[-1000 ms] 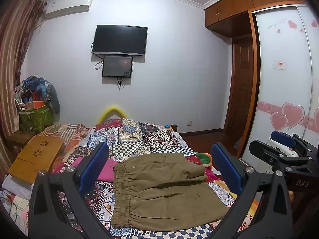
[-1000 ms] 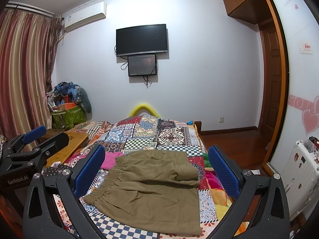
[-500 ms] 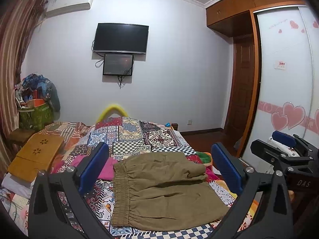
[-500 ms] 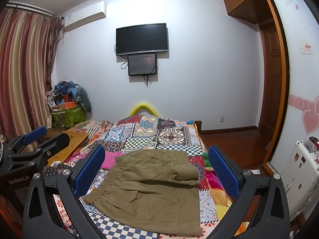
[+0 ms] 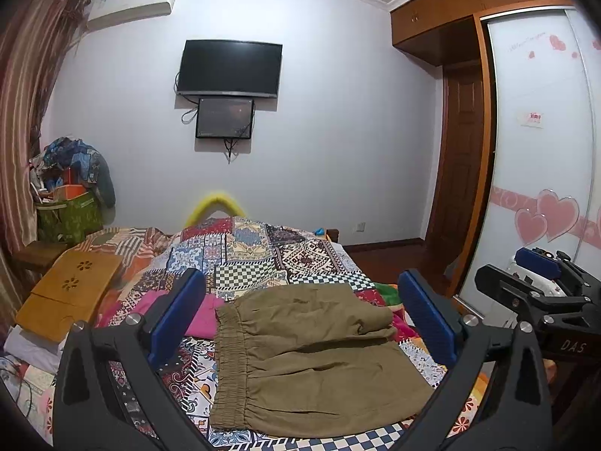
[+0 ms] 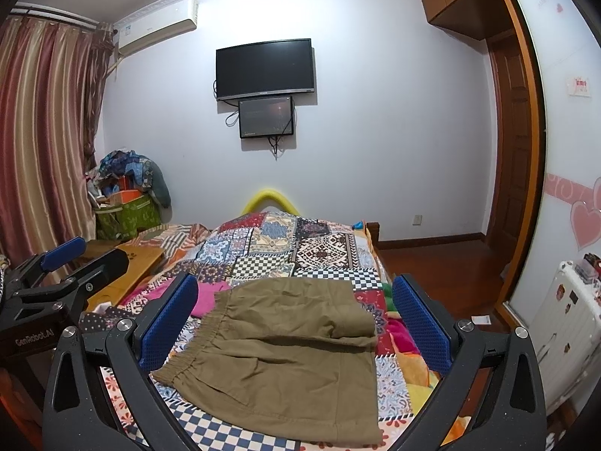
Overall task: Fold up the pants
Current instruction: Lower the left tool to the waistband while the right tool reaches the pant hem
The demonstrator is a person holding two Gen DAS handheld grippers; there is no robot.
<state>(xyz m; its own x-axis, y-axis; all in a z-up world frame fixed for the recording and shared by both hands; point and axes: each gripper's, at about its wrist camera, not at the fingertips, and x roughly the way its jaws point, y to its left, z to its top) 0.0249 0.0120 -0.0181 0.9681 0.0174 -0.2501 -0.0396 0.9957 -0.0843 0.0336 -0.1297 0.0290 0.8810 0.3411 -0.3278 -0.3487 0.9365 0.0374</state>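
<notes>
On the bed (image 5: 240,251), spread with a patchwork quilt of checks and patterned squares, the olive pants (image 5: 308,357) lie folded into a compact block near the foot end, elastic waistband to the left and a doubled-over layer along the far edge. At the far left a wooden lap tray (image 5: 67,293) rests on the bedding, and a pink cloth (image 5: 203,315) lies just beside the waistband, partly behind a blue pad. The left claw (image 5: 300,319) hangs above the bed with its blue-padded fingers (image 5: 176,315) spread wide, the pants showing between them, untouched. To its right the right claw (image 6: 295,323) is likewise spread wide and empty, framing the same pants (image 6: 285,357) from above; each claw shows at the edge of the other's view. On the white wall beyond hang a dark television (image 6: 265,69) and a smaller screen (image 6: 266,117) under it. At the far right stands a wardrobe door (image 5: 541,150) with pink hearts.
</notes>
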